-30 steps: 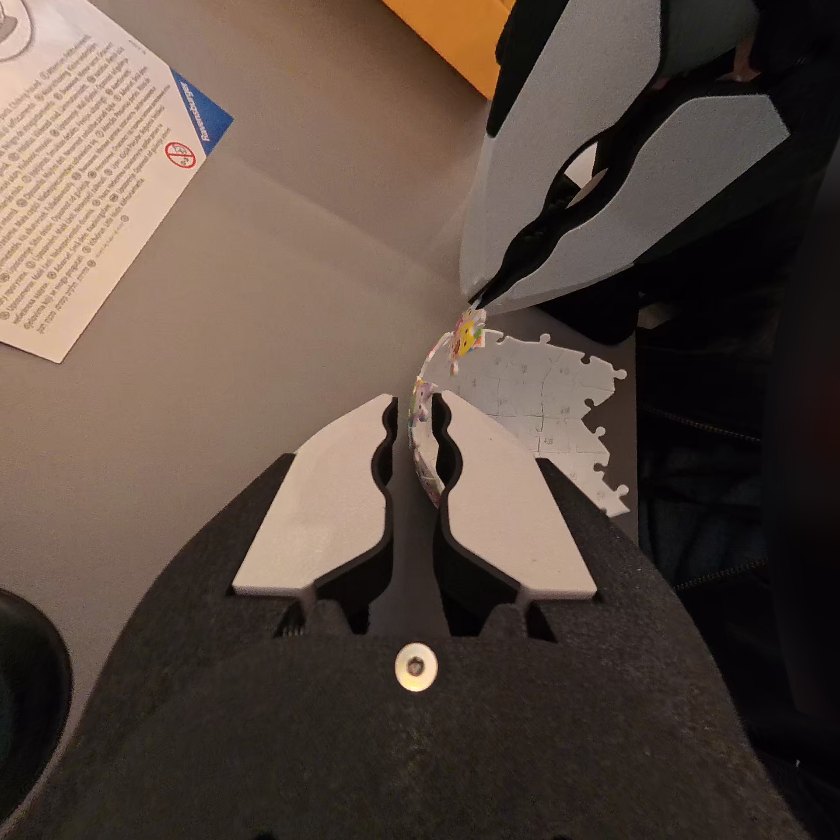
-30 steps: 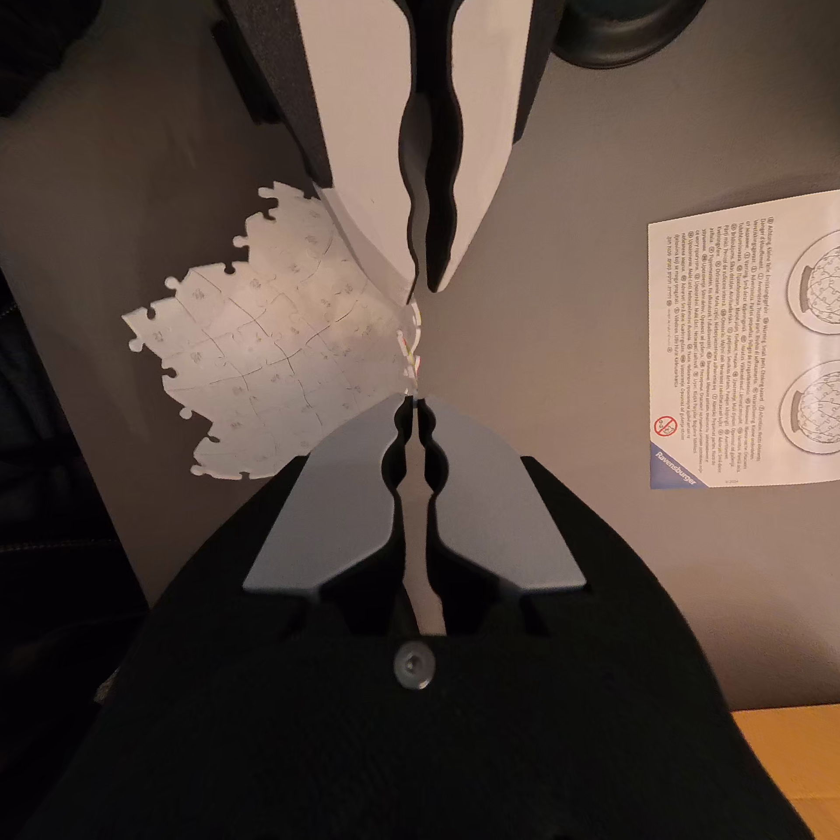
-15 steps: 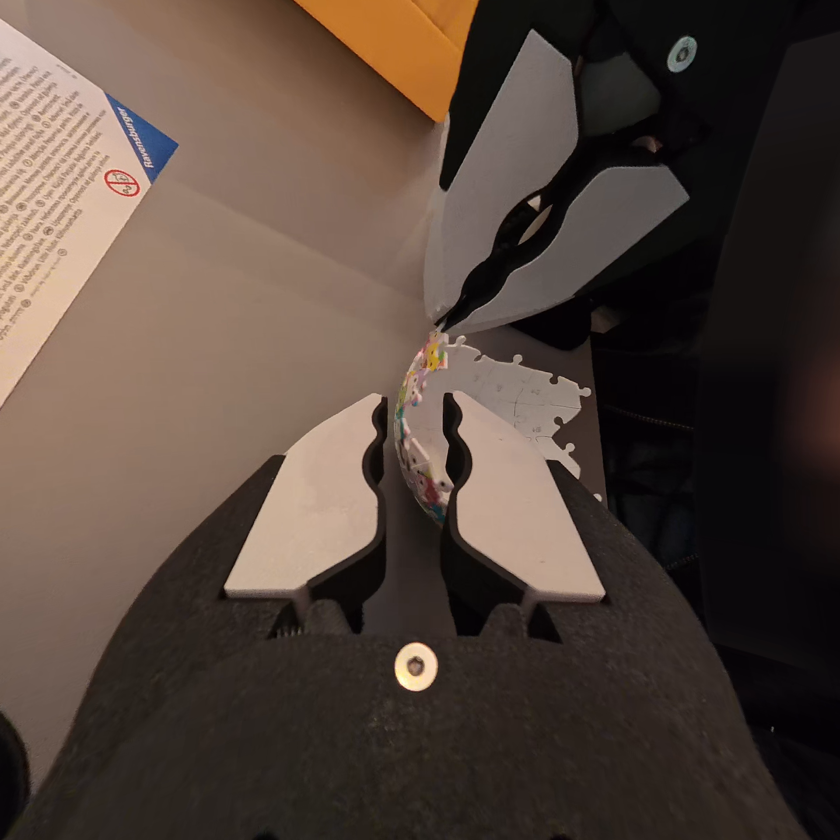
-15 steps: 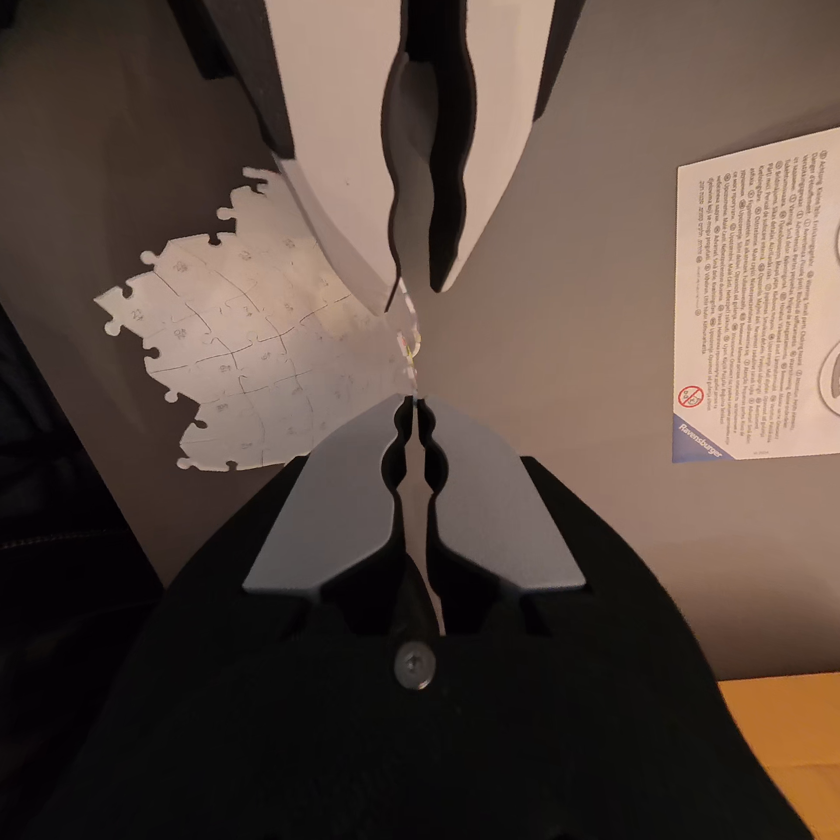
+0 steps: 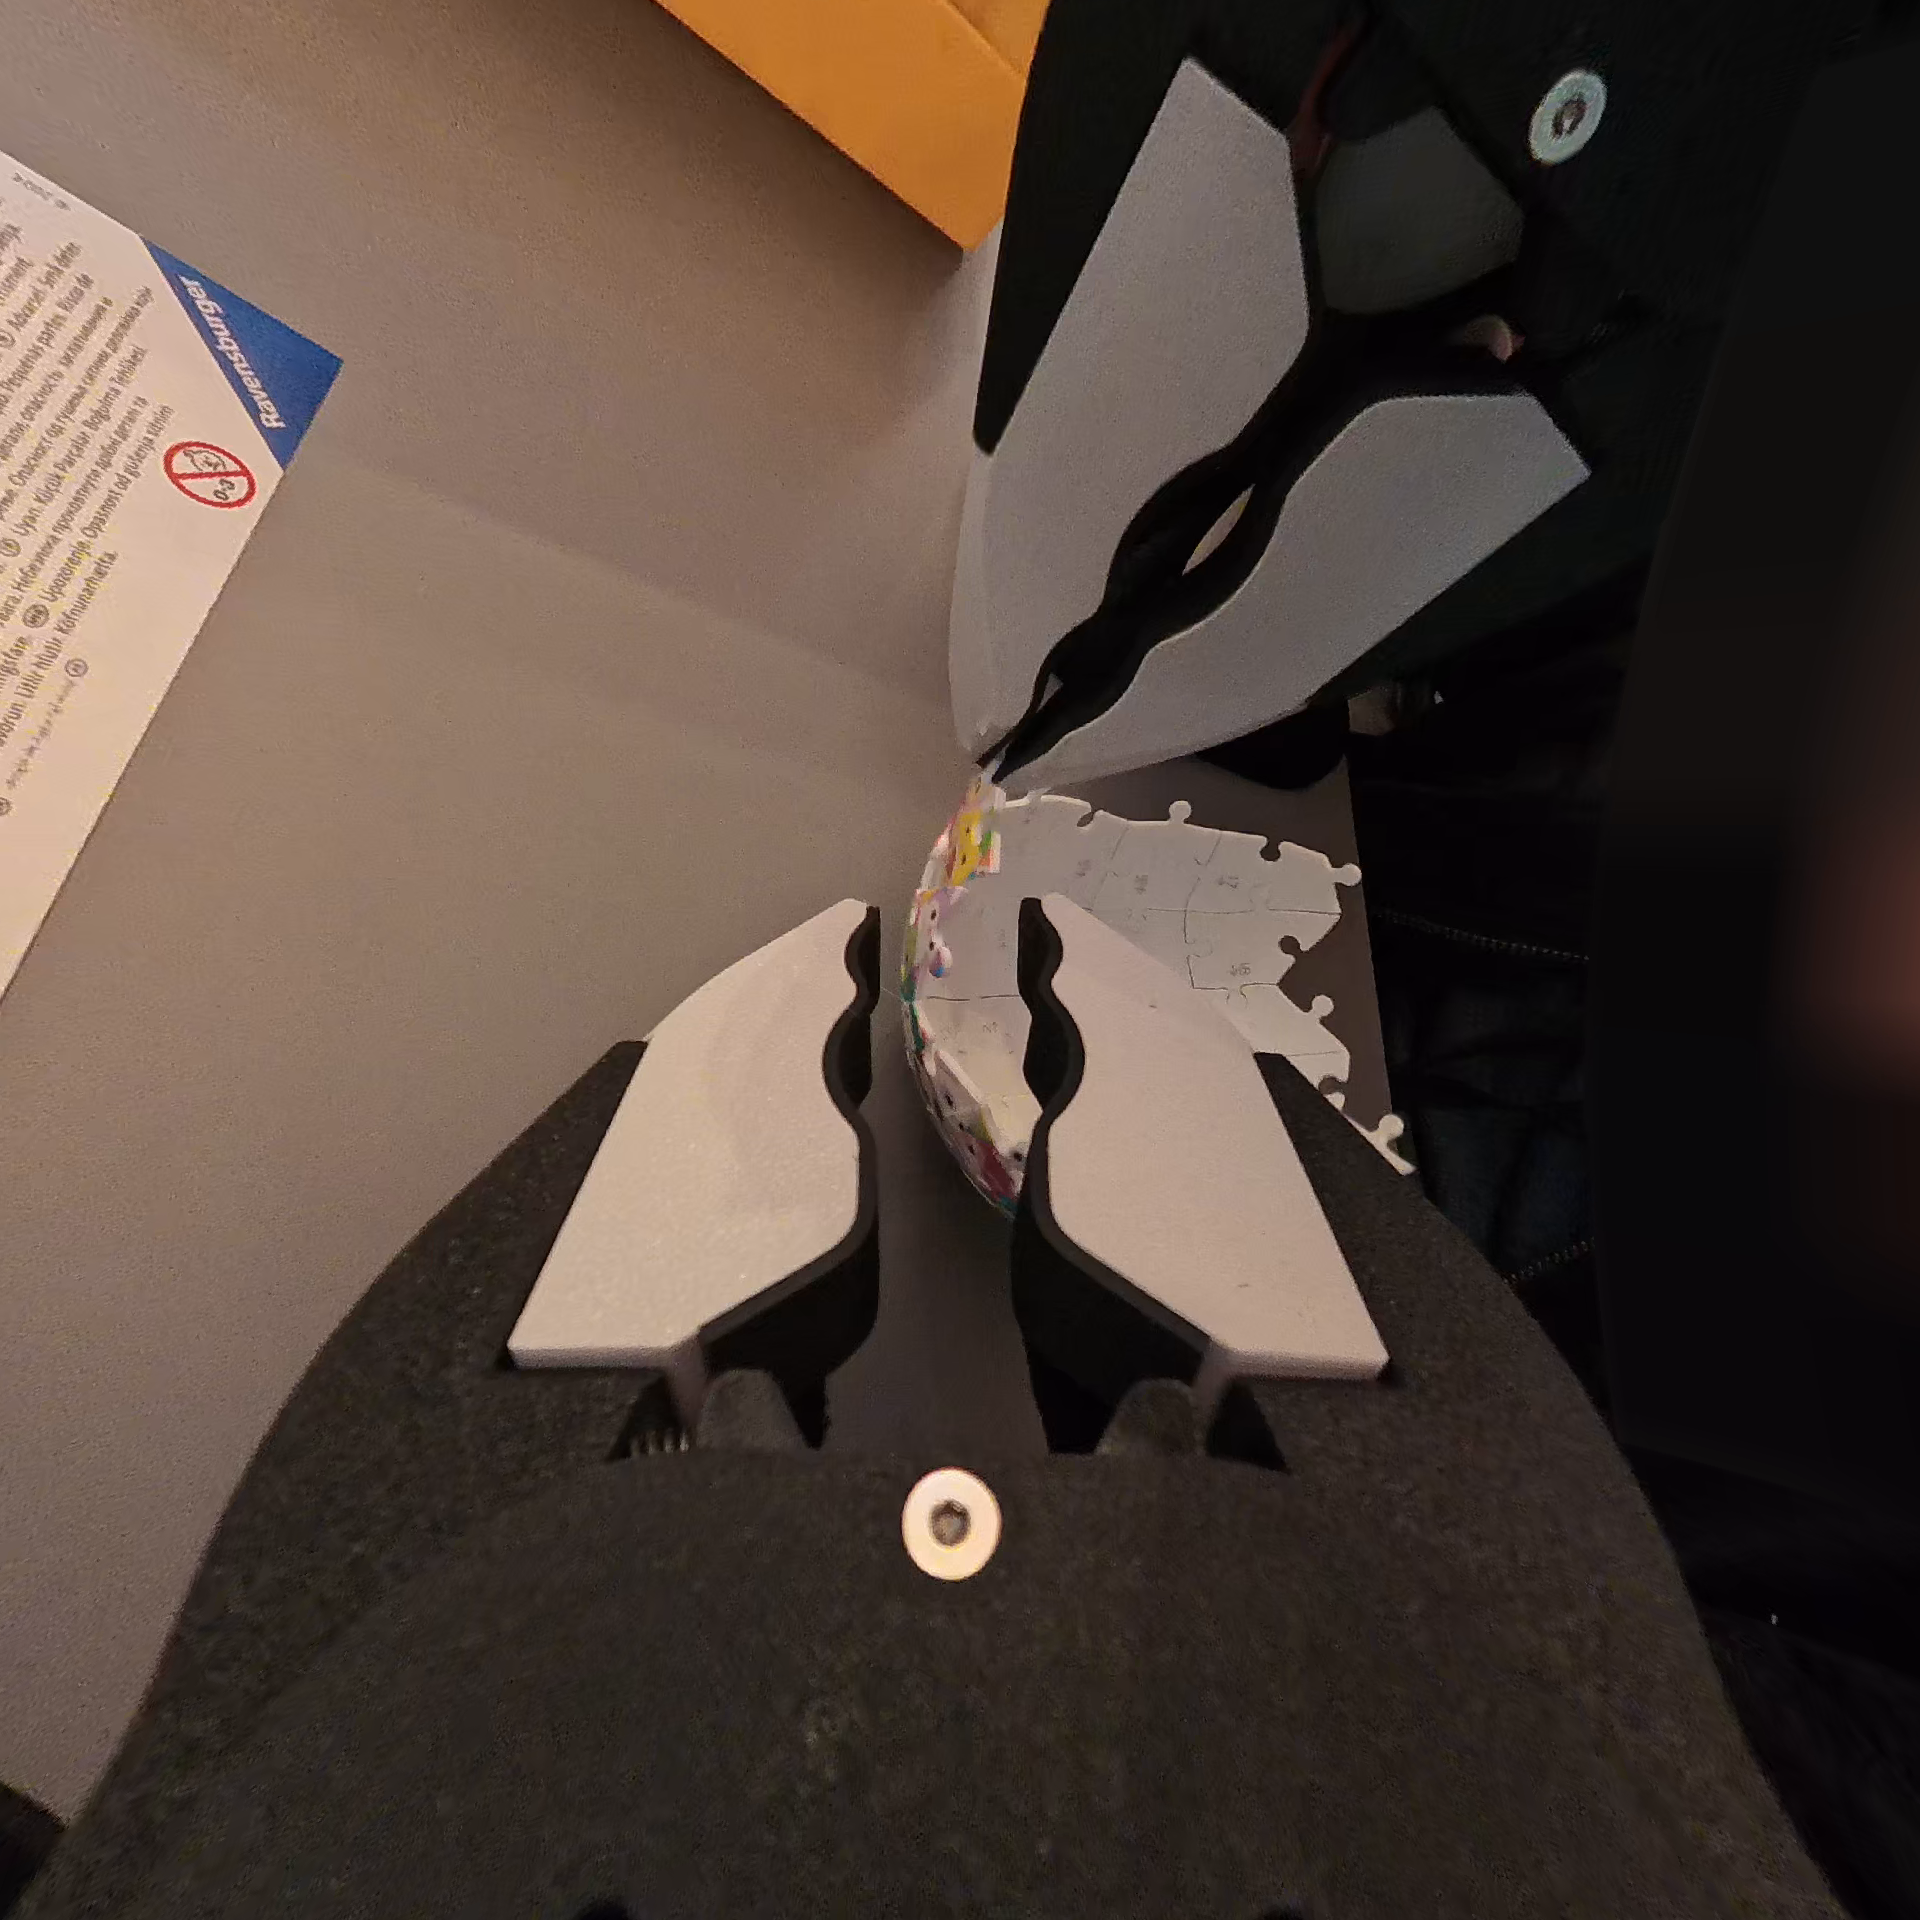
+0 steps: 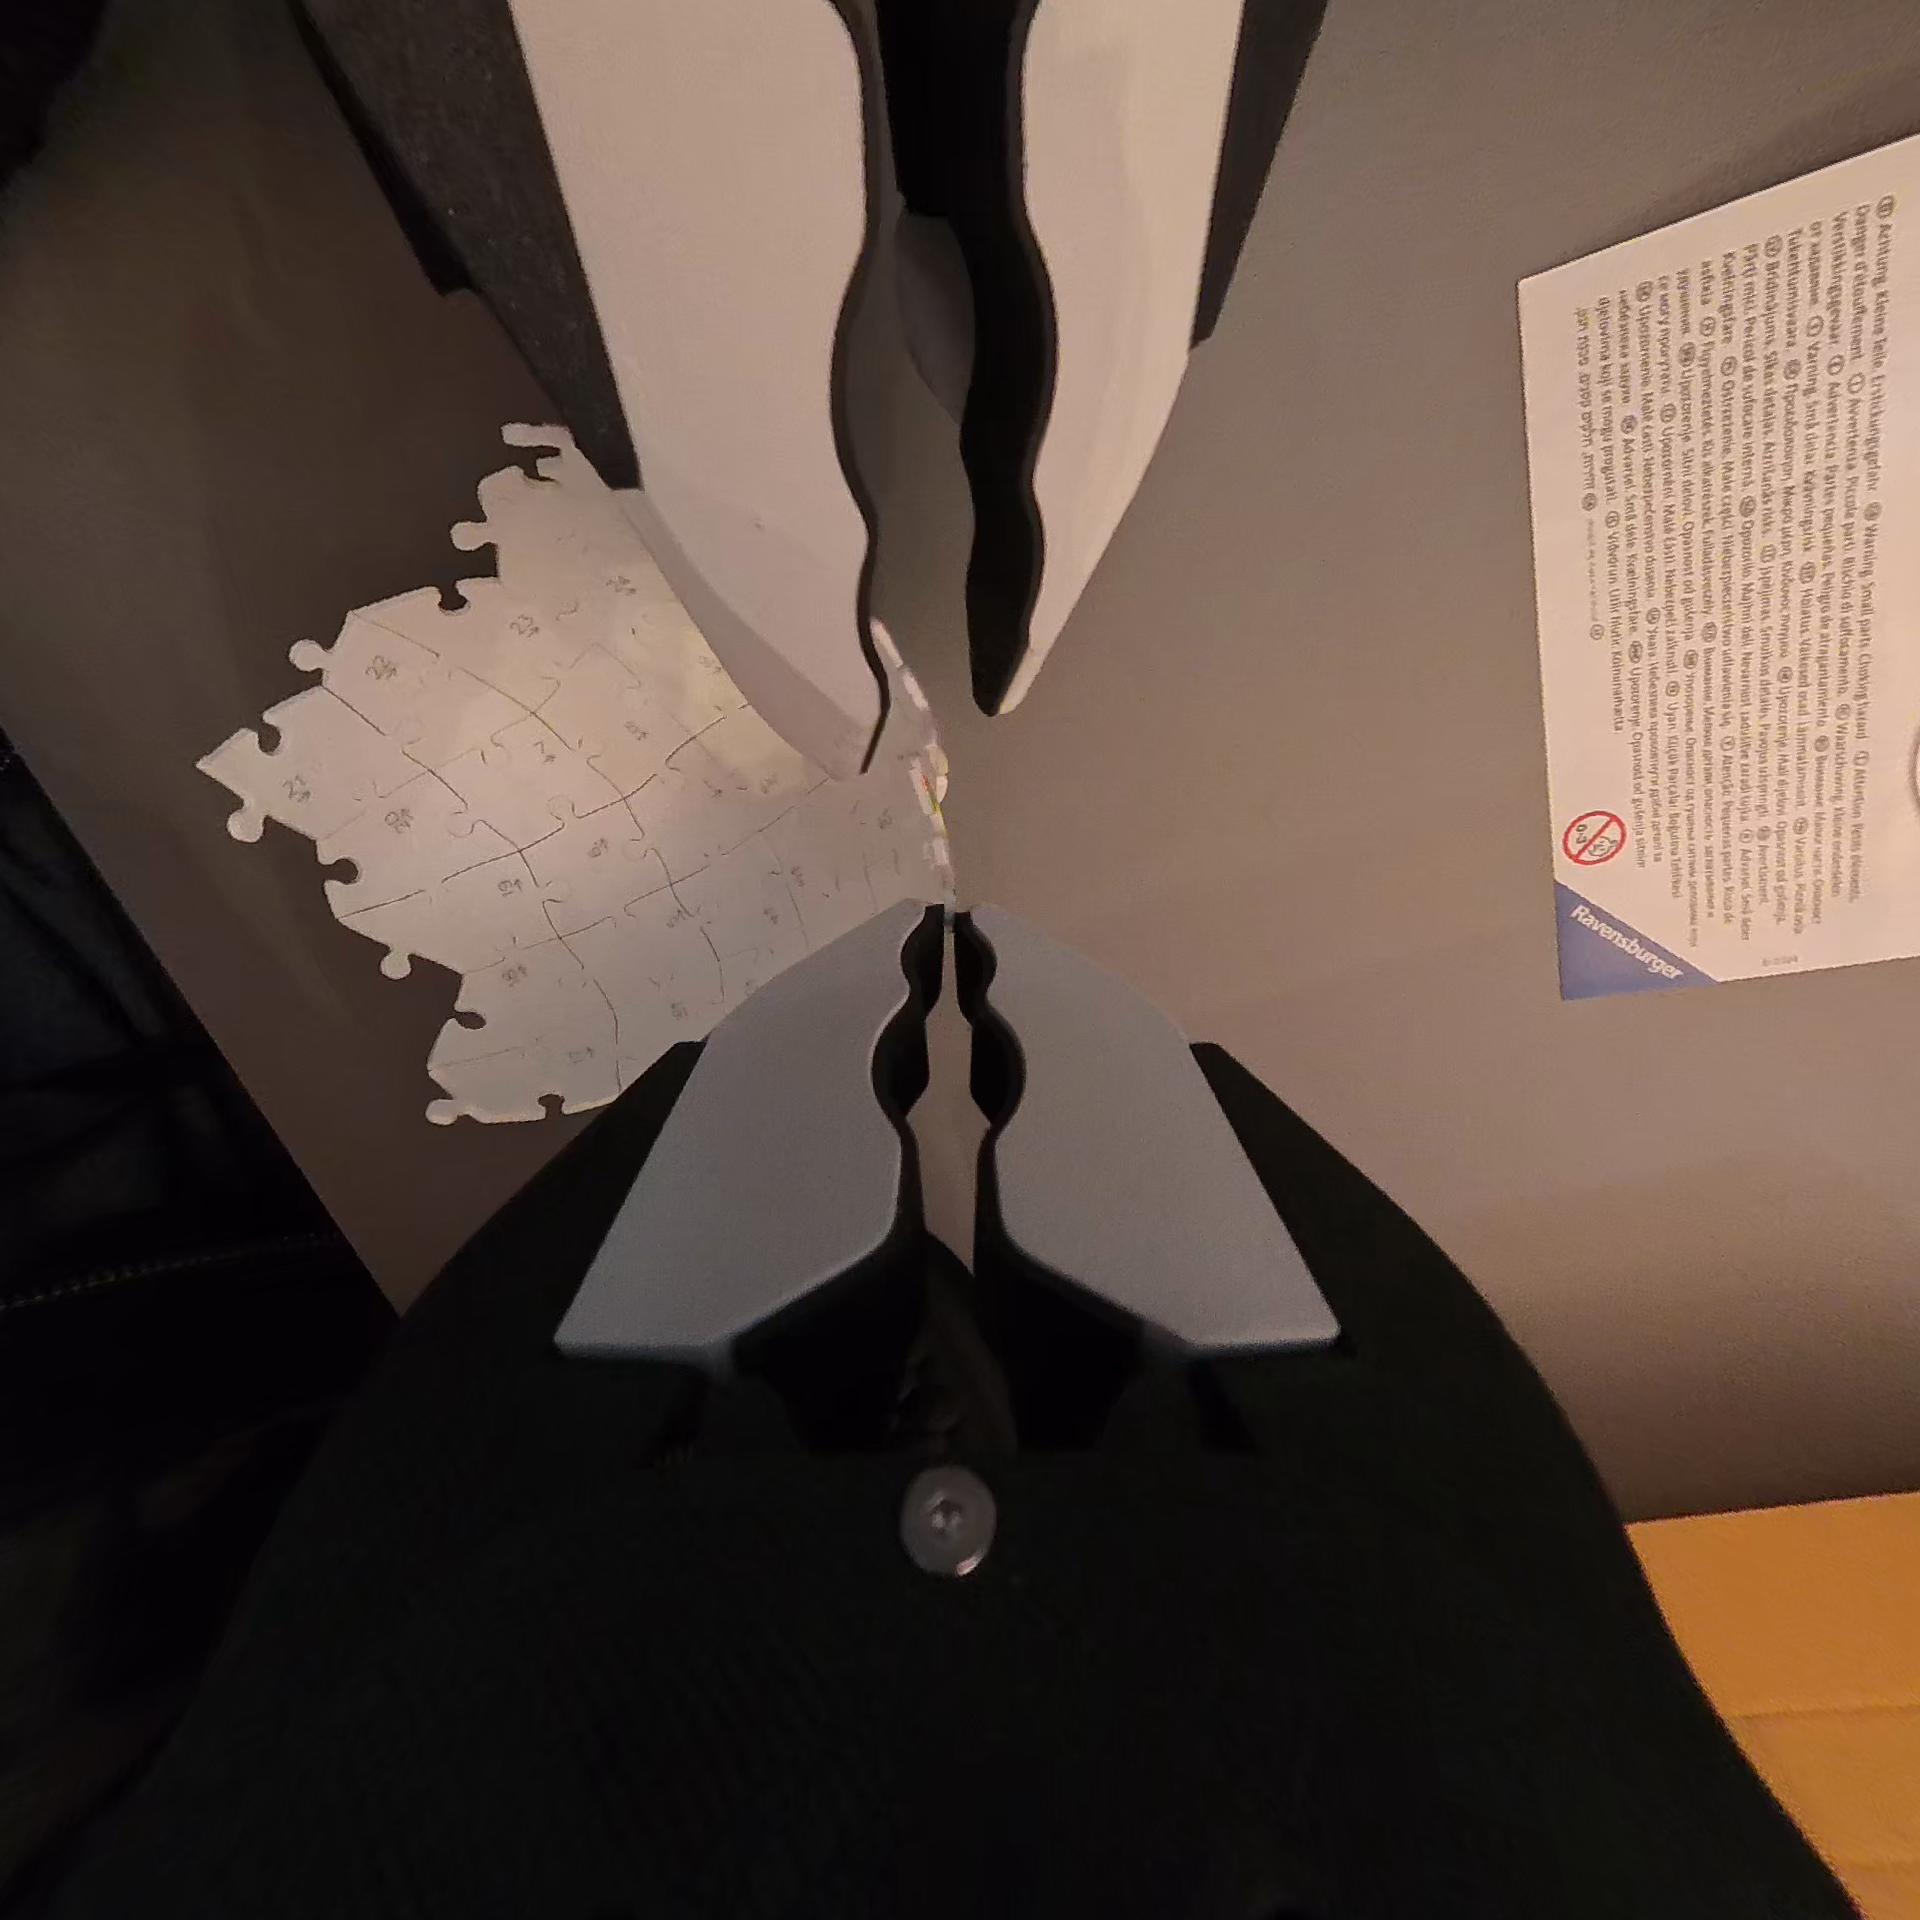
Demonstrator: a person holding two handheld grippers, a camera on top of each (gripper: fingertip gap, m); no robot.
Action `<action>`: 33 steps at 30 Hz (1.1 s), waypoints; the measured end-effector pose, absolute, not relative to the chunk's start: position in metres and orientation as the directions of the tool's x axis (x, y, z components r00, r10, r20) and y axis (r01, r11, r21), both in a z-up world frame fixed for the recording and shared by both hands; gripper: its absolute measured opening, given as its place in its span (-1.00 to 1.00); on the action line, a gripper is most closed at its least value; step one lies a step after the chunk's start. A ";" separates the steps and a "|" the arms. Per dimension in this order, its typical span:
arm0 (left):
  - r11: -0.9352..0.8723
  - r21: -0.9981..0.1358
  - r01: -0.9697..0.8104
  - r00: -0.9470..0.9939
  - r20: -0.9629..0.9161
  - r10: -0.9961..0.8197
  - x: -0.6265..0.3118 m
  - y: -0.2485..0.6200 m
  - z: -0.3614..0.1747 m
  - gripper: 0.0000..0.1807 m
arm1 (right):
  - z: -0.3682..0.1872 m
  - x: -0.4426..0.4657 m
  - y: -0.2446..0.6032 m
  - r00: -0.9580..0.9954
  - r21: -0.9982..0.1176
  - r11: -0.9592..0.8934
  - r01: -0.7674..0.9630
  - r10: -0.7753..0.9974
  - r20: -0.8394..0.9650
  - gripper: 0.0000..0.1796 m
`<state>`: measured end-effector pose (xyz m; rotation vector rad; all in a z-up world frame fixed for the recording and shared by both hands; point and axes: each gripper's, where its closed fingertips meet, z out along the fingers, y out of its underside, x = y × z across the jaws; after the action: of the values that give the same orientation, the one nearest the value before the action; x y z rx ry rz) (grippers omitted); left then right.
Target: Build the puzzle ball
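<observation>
Since the earlier frame the left gripper (image 5: 945, 914) had parted wider, its fingers straddling the curved puzzle-ball shell (image 6: 582, 831) (printed side outward) above the grey table (image 5: 520, 727). Beyond, the right gripper (image 6: 948, 914) stayed pinched on the shell's rim; farther left lay the instruction leaflet (image 5: 94, 520).

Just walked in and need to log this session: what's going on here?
A person with a gripper in each hand is building a puzzle ball. The half-built curved shell is held up over the grey table. The left gripper is open, straddling the shell's edge. The right gripper is shut on the rim opposite it. A leaflet and a yellow box lie nearby.
</observation>
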<state>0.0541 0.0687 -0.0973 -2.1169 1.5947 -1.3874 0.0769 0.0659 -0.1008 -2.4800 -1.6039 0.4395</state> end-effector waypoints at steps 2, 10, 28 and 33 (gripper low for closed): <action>-0.421 -0.596 -0.684 0.007 0.572 -0.820 0.055 0.070 -0.097 -0.72 | -0.102 0.077 0.065 0.382 -0.282 -0.413 0.866 0.910 -0.161 -0.96; -0.422 -0.583 -0.694 0.025 0.566 -0.824 0.052 0.076 -0.101 -0.68 | -0.103 0.078 0.066 0.392 -0.276 -0.425 0.862 0.904 -0.169 -0.96; -0.318 -0.550 -0.772 0.054 0.442 -0.896 0.057 0.084 -0.105 -0.56 | -0.108 0.081 0.069 0.422 -0.255 -0.455 0.853 0.890 -0.175 -0.96; -0.305 -0.518 -0.799 0.062 0.433 -0.899 0.057 0.083 -0.108 -0.55 | -0.108 0.081 0.070 0.430 -0.258 -0.462 0.849 0.886 -0.175 -0.96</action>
<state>0.0572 0.0829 -0.1076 -2.1815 1.7610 -1.0696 0.0814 0.0696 -0.1076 -2.5433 -1.5523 0.4330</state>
